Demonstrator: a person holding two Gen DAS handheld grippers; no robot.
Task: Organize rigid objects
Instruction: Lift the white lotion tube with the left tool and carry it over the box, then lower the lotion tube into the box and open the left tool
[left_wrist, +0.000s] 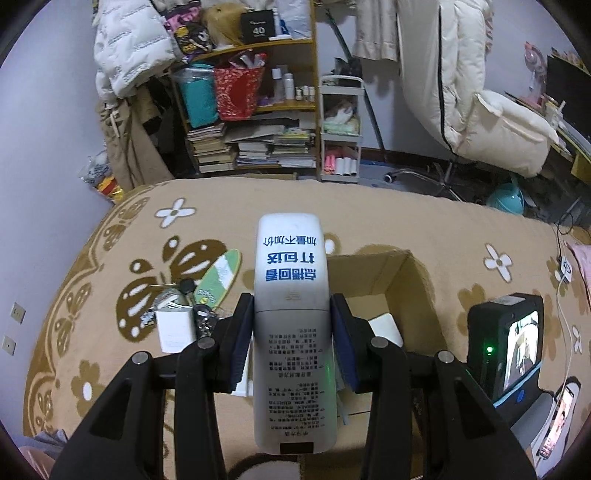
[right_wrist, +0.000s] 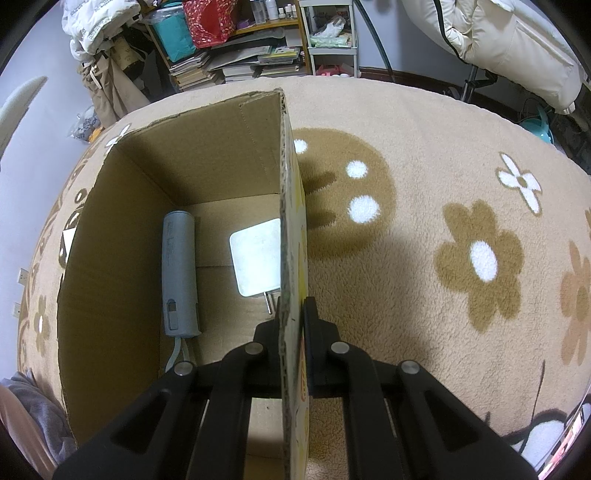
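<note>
In the left wrist view, a white remote control (left_wrist: 291, 321) is held lengthwise in the left gripper (left_wrist: 291, 332), the blue pads (left_wrist: 240, 343) pressed on its two long sides near the middle. It is carried above the patterned blanket (left_wrist: 110, 369), just before the near-left corner of the open cardboard box (left_wrist: 406, 273). A heap of small items (left_wrist: 184, 310) lies beside the box's left side. The remote is judged light and stiff, with smooth plastic that may slip; the grip across its flat sides looks sound.

In the right wrist view, the right gripper (right_wrist: 291, 325) is clamped on the box's right wall, steadying it. A grey cylinder (right_wrist: 179, 273) and a white charger (right_wrist: 256, 258) lie on the box floor.
</note>
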